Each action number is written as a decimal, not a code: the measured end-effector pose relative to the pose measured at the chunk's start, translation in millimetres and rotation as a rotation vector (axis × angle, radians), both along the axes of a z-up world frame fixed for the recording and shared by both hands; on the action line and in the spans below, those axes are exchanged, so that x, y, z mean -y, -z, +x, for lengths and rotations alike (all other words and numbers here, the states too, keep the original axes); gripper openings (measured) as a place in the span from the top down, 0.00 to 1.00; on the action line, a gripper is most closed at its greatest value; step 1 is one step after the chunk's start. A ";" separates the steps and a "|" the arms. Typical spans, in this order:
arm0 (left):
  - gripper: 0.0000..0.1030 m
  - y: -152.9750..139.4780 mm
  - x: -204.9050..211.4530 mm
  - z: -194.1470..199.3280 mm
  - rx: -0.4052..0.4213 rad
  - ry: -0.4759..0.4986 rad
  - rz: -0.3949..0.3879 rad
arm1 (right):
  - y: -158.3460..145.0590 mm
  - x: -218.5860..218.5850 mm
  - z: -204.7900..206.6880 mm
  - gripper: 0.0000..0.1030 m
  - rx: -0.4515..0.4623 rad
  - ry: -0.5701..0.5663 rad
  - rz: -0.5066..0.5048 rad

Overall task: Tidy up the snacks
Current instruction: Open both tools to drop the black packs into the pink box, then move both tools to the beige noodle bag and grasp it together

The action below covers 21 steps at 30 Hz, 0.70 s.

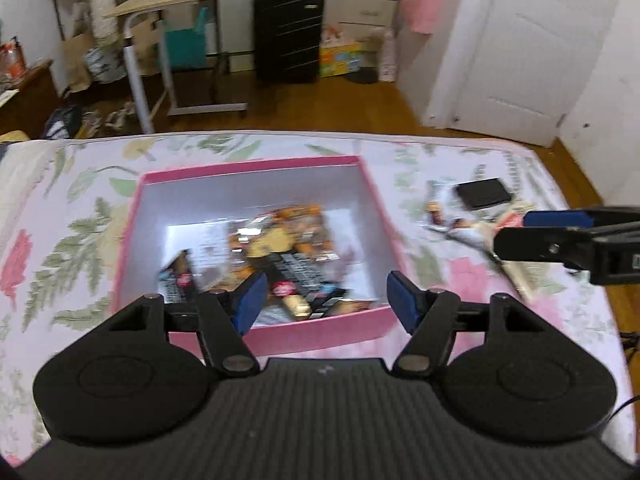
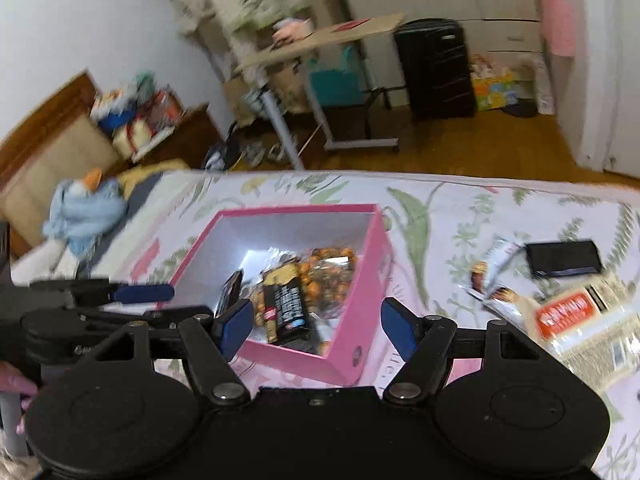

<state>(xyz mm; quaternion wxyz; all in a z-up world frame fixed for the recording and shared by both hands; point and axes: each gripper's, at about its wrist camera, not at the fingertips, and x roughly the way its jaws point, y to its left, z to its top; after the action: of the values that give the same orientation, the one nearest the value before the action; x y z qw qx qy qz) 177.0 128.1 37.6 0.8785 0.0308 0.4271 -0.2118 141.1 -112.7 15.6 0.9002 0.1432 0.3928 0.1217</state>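
Bed [image 2: 460,216]: floral sheet, soft; may let packets slide.
Pink cardboard box [image 1: 256,168]: open, part-filled with snacks; a nudge could shift it.
Loose snack packets [image 2: 568,312]: on sheet right of box; crinkly, may slip.
Left claw [image 1: 322,300]: apart, empty, above box.
Right claw [image 2: 316,322]: apart, empty.

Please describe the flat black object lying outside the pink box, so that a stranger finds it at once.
On the floral bedsheet, look right of the pink box. Beyond the scattered snack packets lies a flat black rectangular object. Only it is plain black, without printing.
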 end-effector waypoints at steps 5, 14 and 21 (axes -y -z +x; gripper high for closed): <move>0.34 8.9 37.3 -9.2 -0.028 0.062 -0.023 | 19.1 33.9 -24.7 0.27 0.006 0.108 -0.026; 0.27 7.3 103.6 -15.5 -0.082 0.150 0.040 | 29.6 96.1 -44.1 0.27 0.050 0.063 -0.254; 0.26 26.8 157.4 -14.8 -0.076 0.143 -0.036 | 8.6 181.2 -30.5 0.20 -0.021 0.096 -0.249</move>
<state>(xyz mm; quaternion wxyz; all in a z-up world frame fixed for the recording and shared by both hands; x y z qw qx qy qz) 162.3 -29.3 10.7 0.8448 0.0372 0.4528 -0.2827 110.6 -293.8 7.0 0.9117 0.0503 0.4068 0.0272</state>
